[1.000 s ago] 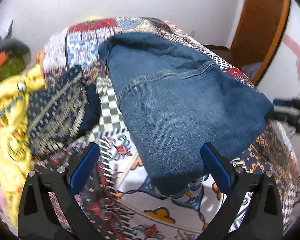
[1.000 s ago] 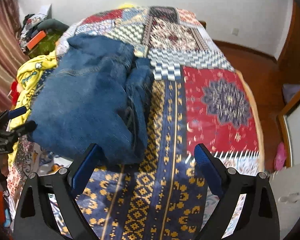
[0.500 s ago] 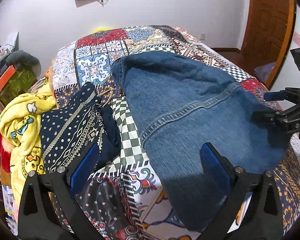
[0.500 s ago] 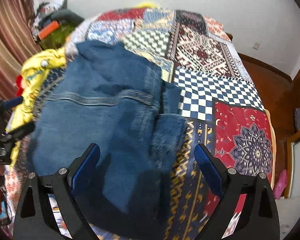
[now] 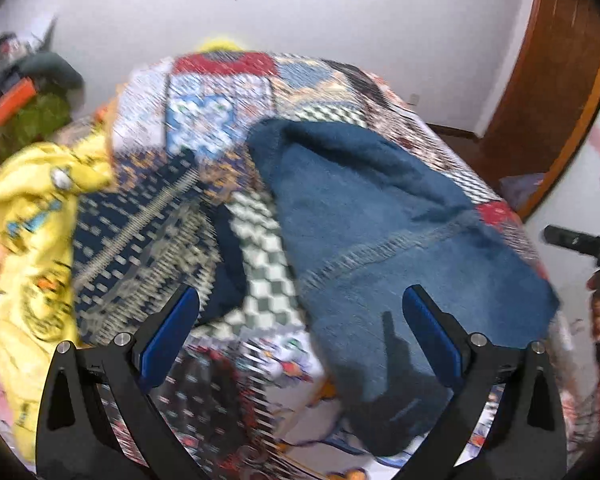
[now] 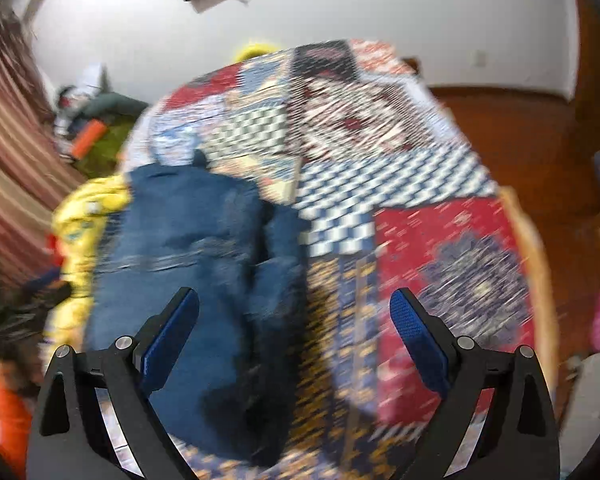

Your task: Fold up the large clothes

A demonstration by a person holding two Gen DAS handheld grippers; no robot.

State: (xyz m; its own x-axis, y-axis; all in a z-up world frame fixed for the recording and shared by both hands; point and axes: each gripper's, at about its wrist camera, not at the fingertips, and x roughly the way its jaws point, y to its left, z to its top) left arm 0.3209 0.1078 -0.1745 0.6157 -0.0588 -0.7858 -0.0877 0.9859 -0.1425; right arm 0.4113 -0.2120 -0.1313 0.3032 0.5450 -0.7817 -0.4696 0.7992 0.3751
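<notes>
Folded blue jeans point(image 5: 380, 248) lie on a patchwork bedspread point(image 5: 220, 92), blurred by motion in both views. My left gripper point(image 5: 300, 332) is open and held above the bed, its right pad over the jeans' near end, nothing between the fingers. In the right wrist view the jeans point(image 6: 204, 264) lie left of centre. My right gripper point(image 6: 294, 332) is open and empty above them, its left pad over the denim and its right pad over the spread. The other gripper point(image 5: 580, 240) shows at the right edge of the left wrist view.
A dark patterned garment point(image 5: 140, 240) and a yellow printed one point(image 5: 32, 232) lie left of the jeans. Clutter point(image 5: 28, 96) is piled by the wall at the left. A wooden door point(image 5: 556, 72) stands at the right. A striped curtain point(image 6: 12, 152) hangs at the left.
Both grippers have lifted and swung away from the jeans, staying open. The jeans remain folded on the bed. The views are now blurred by motion.
</notes>
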